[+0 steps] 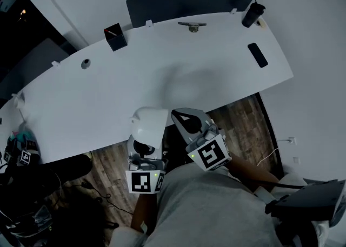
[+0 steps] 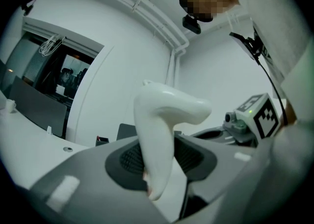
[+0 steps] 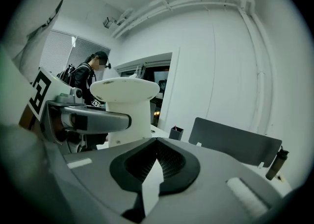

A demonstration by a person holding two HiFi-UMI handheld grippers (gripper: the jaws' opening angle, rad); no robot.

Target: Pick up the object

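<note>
The white object (image 2: 164,120) is hidden at its base between the jaws of the left gripper (image 2: 159,174). A metal item (image 1: 192,25) on the desk (image 1: 108,89) is too small to identify; the desk's left end is cut off.

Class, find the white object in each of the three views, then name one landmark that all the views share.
Head view: white object low centre, held in the left gripper, at the table's near edge.
Left gripper view: dead centre, gripped between the fingers.
Right gripper view: left of centre.
Shared landmark: the dark panel along the table's far edge.
</note>
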